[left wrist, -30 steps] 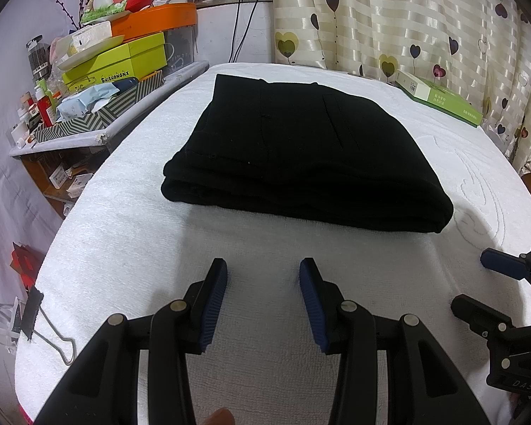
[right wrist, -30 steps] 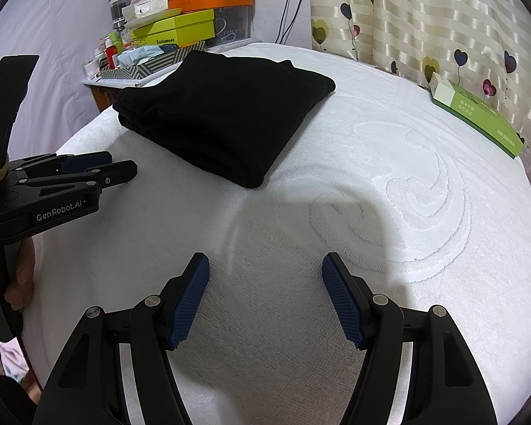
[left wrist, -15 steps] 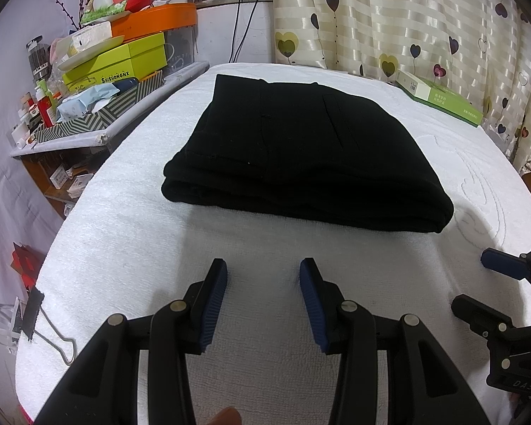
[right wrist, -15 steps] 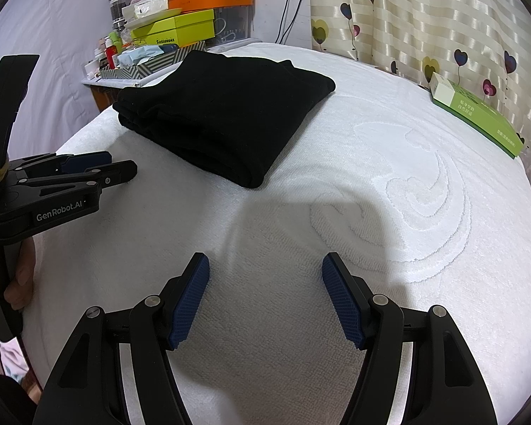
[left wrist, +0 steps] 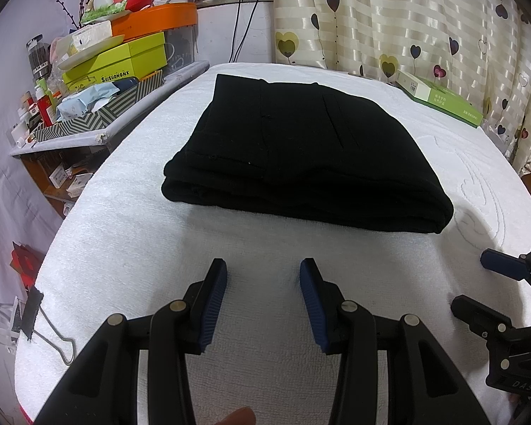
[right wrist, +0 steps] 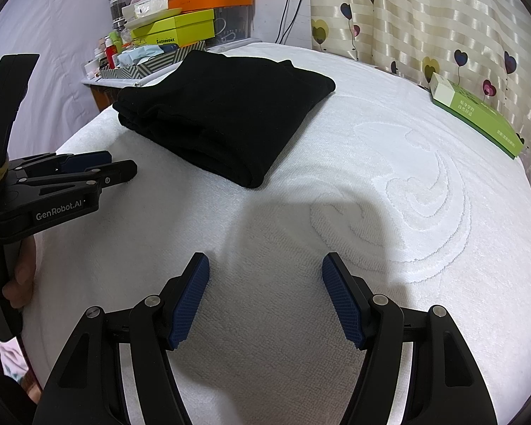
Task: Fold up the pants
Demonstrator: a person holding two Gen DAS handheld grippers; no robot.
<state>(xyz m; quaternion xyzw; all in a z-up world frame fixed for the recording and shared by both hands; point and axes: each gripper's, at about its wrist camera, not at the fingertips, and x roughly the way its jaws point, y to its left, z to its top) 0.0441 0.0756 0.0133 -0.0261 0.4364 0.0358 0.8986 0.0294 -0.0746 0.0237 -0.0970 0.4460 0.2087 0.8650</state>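
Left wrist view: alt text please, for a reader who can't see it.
Black pants lie folded into a thick rectangle on a white towel, untouched. The left gripper is open and empty in front of them, with the right gripper at the right edge. Cluttered shelves stand left, a heart-print curtain behind.

The folded pants (left wrist: pixel 301 163) lie on the tabletop (left wrist: pixel 131 248) at frame centre. Below them, at the bottom edge, sits the left claw (left wrist: pixel 263 299); the right claw (left wrist: pixel 478 290) enters at lower right. A flat box (left wrist: pixel 439 97) lies at upper right, a cluttered shelf (left wrist: pixel 99 106) at upper left, curtains (left wrist: pixel 407 17) behind.
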